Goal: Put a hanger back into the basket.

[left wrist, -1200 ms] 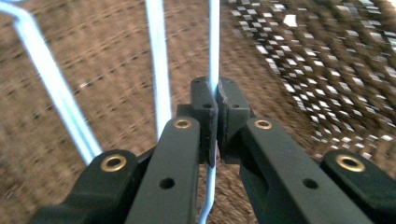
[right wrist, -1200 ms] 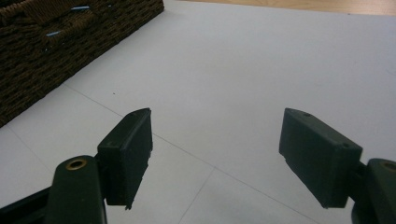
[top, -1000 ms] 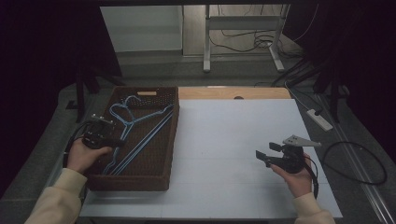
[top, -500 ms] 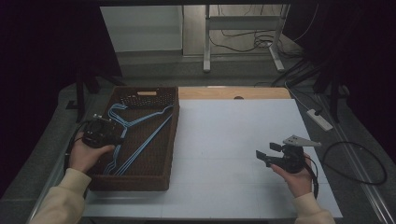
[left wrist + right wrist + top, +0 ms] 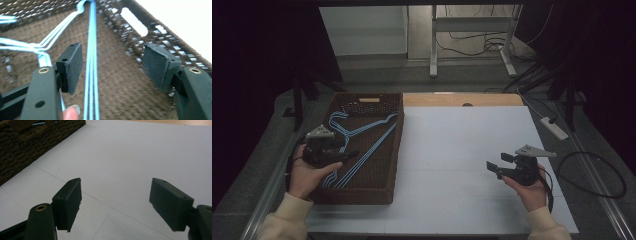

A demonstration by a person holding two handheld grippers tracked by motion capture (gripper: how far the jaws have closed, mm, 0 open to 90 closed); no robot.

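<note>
High view – basket: a dark woven basket [image 5: 362, 187] stands on the left part of the white table [image 5: 452, 165], its long side running away from the person.
High view – hangers: a stack of blue wire hangers [image 5: 362, 142] lies flat on the basket floor, hooks toward the far left corner, straight bars slanting toward the near end.
High view – left gripper: the left gripper [image 5: 346, 156] sits over the near left part of the basket, just above the hangers, pointing toward the table's middle.
High view – right gripper: the right gripper [image 5: 493, 167] is held low over bare table, well apart from the basket.
Left gripper view – state: the jaws have just been opening and now stand wide. The hanger bars [image 5: 91, 75] run between the pads but below them; neither pad presses on the wire, so the hangers are released.
Left gripper view – fingertip: a fingertip [image 5: 70, 113] of the person shows at the bottom edge.
Right gripper view – state: jaws spread apart, nothing between them; the basket wall [image 5: 32, 142] is at upper left.
Handling – judgement: thin coated wire, probably light, springy and rather slippery; stacked hangers may snag one another or separate on lifting.
Handling – grip point: the bundled straight bars look best, clamped squarely across all wires.
</note>
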